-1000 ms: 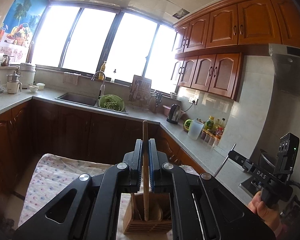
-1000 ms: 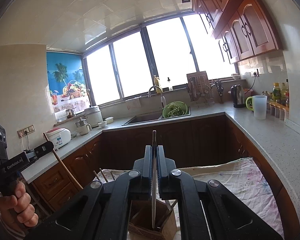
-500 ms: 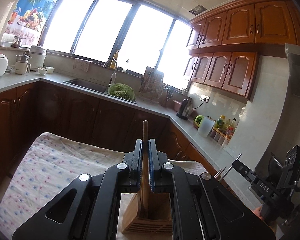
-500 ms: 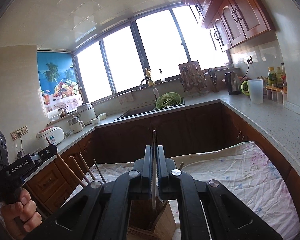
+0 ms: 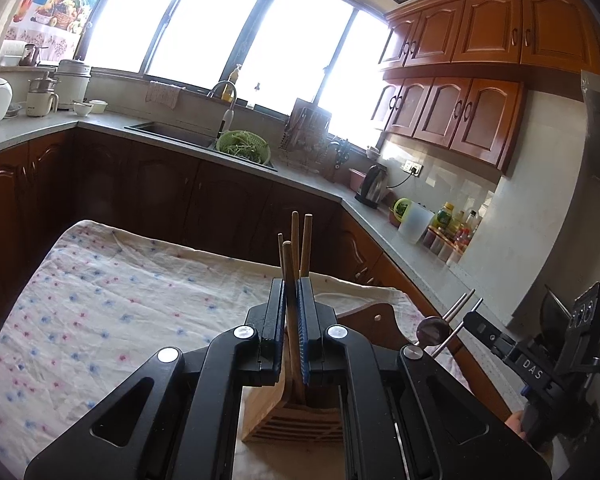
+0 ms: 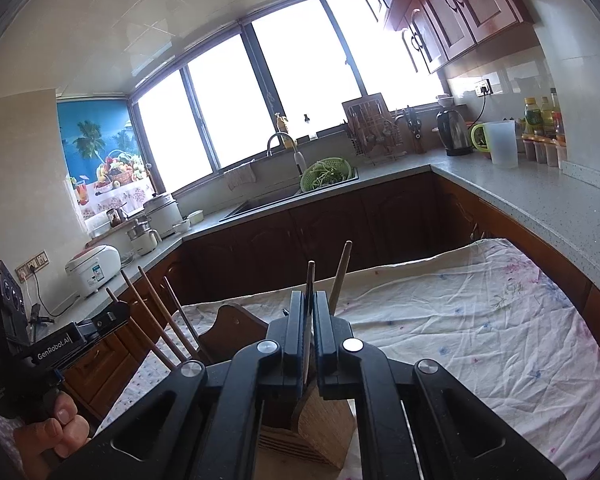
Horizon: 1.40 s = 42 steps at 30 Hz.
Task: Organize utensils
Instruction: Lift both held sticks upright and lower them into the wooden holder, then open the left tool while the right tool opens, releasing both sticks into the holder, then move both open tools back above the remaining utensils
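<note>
Directly below both my claws stands the wooden holder (image 5: 296, 420) on the flowered cloth (image 5: 112, 300). My left claw (image 5: 291, 320) pinches a wooden stick (image 5: 287, 276), its long axis upright, lower end inside the holder. My right claw (image 6: 309, 332) pinches a thin metal utensil (image 6: 309, 280), equally upright, tip entering a compartment; I judge both need only a straight descent.

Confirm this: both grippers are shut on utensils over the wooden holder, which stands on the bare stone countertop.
Not quite. The wooden holder stands on a flowered cloth, not bare stone; the left wrist view shows it. The left gripper and the right gripper are indeed shut on utensils above it.
</note>
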### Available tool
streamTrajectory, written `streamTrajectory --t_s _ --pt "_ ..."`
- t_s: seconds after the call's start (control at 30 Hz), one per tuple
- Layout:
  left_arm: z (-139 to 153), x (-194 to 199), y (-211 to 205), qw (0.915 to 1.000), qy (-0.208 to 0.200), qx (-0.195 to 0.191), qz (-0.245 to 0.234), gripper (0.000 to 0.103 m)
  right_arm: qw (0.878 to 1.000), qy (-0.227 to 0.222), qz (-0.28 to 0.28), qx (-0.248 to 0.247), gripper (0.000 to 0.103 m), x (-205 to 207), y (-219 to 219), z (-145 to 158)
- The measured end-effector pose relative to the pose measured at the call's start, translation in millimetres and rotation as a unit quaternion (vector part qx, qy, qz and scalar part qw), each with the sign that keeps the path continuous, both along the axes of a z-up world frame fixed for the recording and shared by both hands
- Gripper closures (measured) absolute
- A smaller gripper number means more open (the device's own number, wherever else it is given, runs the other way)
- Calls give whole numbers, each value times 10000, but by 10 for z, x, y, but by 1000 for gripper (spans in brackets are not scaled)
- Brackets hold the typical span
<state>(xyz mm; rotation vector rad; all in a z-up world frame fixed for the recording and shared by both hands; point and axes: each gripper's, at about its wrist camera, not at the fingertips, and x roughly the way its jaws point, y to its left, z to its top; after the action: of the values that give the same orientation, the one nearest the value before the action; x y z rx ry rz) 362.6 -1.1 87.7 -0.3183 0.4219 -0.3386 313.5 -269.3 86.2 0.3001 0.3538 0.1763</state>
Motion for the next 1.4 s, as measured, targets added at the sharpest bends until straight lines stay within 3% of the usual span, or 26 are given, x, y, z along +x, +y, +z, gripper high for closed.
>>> streamTrajectory --t_s 0.57,0.73,0.8,0.83,0.97,1.1,1.27,1.4 --pt "-9 45 -9 10000 89 -28 -36 95 9989 325 50 337 98 110 -125 -81" --pt "-47 42 22 9999 152 3 62 84 9986 351 78 395 93 102 -129 -75" --pt "-75 37 59 9997 211 -2 117 70 9984 371 64 410 93 99 -138 -77" --pt "-88 29 69 9996 237 -4 145 67 9984 385 40 403 88 94 -140 -76" --pt "-124 -20 133 9992 300 -24 281 49 9981 301 17 538 37 40 -188 -71" --pt "-120 -98 184 9986 305 -10 441 20 9978 185 21 640 24 -20 -209 -36" --pt "-91 -213 233 9982 277 71 520 10 9976 126 73 677 12 -82 -183 6" --pt "-72 -308 274 9981 257 92 544 9 9975 92 95 692 10 -147 -171 35"
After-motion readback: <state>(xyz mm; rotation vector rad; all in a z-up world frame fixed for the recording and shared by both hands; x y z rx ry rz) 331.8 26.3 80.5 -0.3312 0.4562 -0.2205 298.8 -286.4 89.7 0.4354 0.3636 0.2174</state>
